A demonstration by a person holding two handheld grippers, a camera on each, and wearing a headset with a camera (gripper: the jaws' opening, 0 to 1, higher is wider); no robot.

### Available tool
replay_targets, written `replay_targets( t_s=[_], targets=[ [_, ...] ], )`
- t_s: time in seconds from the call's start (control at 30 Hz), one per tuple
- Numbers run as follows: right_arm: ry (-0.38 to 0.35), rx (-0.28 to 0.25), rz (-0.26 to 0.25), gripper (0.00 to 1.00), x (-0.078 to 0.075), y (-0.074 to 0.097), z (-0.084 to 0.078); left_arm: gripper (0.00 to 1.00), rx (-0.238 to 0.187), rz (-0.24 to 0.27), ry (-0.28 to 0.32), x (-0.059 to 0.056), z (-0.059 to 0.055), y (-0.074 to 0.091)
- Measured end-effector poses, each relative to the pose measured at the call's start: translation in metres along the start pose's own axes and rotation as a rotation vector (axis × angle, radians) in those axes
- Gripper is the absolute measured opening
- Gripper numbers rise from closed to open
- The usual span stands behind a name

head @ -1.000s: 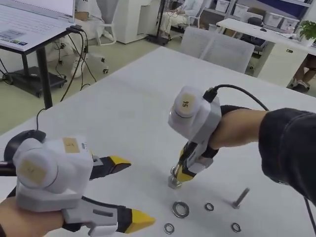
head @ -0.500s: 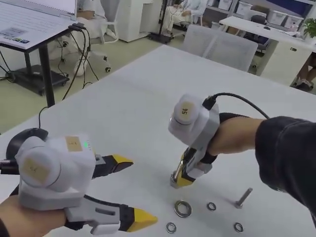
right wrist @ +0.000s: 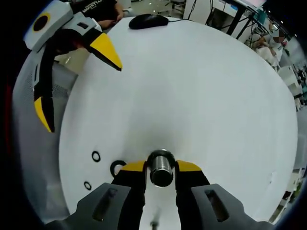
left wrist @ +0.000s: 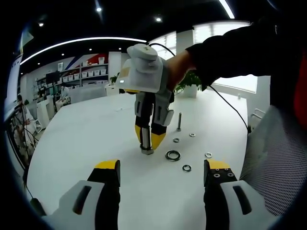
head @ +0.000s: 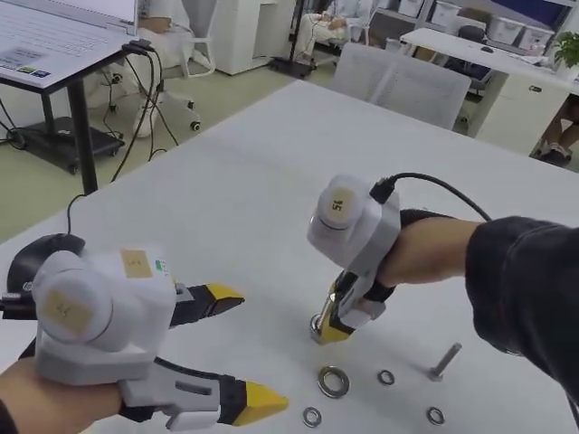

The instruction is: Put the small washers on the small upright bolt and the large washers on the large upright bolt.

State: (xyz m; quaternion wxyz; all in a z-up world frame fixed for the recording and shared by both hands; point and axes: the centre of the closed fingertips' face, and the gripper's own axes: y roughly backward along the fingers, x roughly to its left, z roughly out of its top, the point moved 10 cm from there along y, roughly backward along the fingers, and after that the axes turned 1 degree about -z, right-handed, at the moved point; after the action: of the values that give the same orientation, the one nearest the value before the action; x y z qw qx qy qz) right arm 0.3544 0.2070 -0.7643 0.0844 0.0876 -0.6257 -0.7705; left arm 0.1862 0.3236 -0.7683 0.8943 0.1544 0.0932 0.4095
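The right gripper (head: 327, 327) was seen clamped on the large bolt (right wrist: 161, 167), which was held upright with its lower end on the bench (head: 271, 181), toward the near edge. The left gripper (head: 246, 348) was held low by the near left edge, well apart from the bolt, with its jaws spread wide. One large washer (head: 332, 381) and three small washers (head: 386, 377) were found lying flat just nearer the edge than the large bolt, and the small bolt (head: 443, 361) was seen standing close by them, to their right.
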Motion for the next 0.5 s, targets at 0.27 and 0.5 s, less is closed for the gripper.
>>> replay_targets(
  t_s=[0.27,0.5],
  targets=[
    [0.003,-0.007,0.003,0.25,-0.0002,-0.0007,-0.0022,0.70,0.002,-0.002,-0.001,0.0013,-0.0001,-0.0008],
    [-0.010,-0.028,0.001,0.30,0.0001,0.0011,-0.0081,0.71,0.003,-0.001,-0.005,0.0023,0.0007,-0.0012]
  ],
)
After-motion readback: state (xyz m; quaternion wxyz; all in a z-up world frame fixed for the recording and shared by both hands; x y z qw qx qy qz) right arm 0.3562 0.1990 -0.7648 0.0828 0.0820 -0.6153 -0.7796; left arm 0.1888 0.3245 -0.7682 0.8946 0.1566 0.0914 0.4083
